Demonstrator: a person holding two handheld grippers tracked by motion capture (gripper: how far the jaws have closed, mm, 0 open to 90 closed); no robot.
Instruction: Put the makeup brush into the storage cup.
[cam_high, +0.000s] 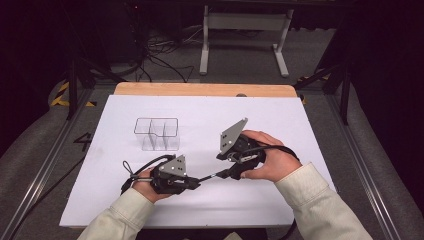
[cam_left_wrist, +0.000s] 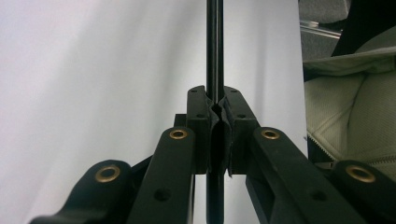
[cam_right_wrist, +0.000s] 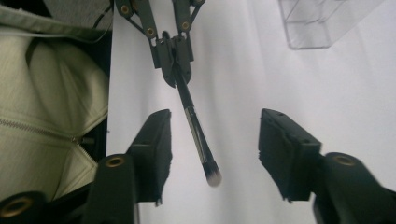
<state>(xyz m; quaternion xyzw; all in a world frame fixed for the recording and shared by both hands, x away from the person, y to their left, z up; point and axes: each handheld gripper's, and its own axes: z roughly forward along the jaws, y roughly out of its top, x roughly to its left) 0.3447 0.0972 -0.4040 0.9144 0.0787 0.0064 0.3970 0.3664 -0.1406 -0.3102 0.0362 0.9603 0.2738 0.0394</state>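
Observation:
A black makeup brush (cam_right_wrist: 195, 131) with a silver ferrule and a pale bristle tip hangs just above the white table sheet. My left gripper (cam_left_wrist: 215, 106) is shut on its handle (cam_left_wrist: 215, 46); in the right gripper view that left gripper (cam_right_wrist: 175, 58) comes in from the top. My right gripper (cam_right_wrist: 215, 128) is open, one jaw on each side of the brush's bristle end, touching nothing. In the high view the left gripper (cam_high: 198, 181) and the right gripper (cam_high: 231, 170) face each other at the table's front middle, with the brush (cam_high: 209, 177) between them.
A clear plastic organizer (cam_high: 157, 133) with open compartments stands empty at the back left, also seen as the organizer (cam_right_wrist: 322, 21). The white sheet (cam_high: 200, 210) covers the table up to a wooden strip (cam_high: 205, 89) at the back. Cream sleeves come in from the front.

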